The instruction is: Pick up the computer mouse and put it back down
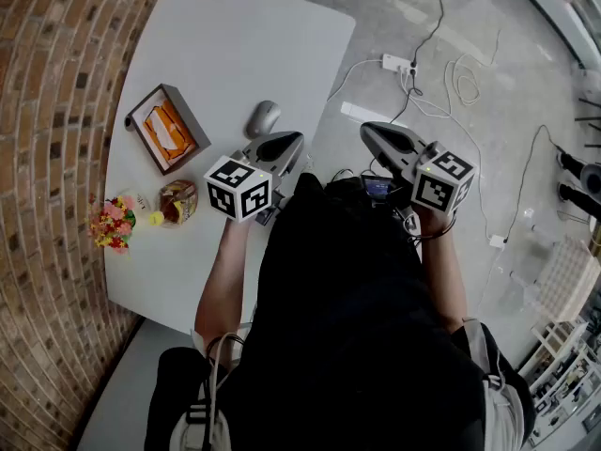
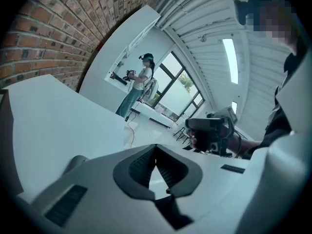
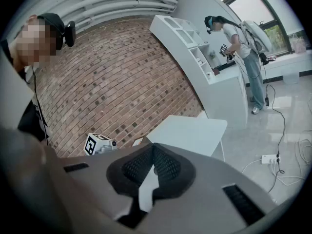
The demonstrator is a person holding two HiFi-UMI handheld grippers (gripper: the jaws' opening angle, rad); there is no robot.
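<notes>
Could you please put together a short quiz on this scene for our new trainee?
1. True or false: the left gripper is holding the computer mouse.
2. Where does the mouse lie? A: on the white table. B: on a shelf. C: in a drawer.
3. Fill in the blank: in the head view, the right gripper is off the table's edge, over the ____.

Key: 1, false: its jaws are together with nothing between them. 2, A. 3, floor.
</notes>
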